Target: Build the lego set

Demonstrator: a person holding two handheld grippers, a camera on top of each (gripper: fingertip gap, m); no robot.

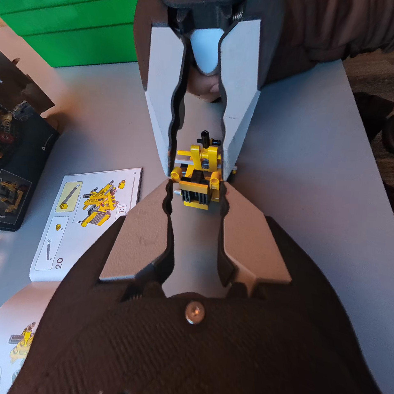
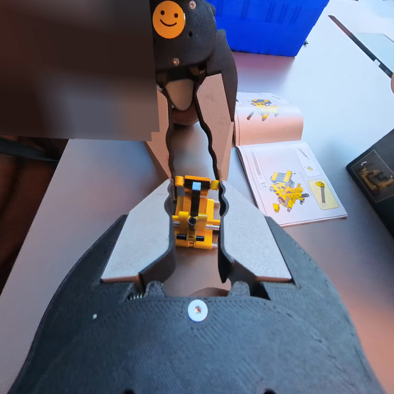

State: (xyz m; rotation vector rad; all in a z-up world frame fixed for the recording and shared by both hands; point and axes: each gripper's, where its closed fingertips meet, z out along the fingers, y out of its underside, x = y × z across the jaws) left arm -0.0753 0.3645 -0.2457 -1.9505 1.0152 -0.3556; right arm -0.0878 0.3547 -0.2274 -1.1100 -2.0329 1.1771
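Currently the yellow model [image 1: 197, 177] sits on the table [image 1: 298, 191], left hand-held gripper [image 1: 195, 181] and right hand-held gripper [image 2: 197, 191] each clamped on opposite ends, prob. to steady it. Instruction booklet [image 1: 85, 219] lies open nearby for ref.

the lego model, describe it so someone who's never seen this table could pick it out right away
On the grey table, look right of the open instruction booklet, where the two hand-held grippers meet tip to tip. The lego model sits between their fingers. It is the only real built object: small, yellow and black, with grey axles sticking out sideways, unlike the flat printed pictures in the booklet and on the dark box.
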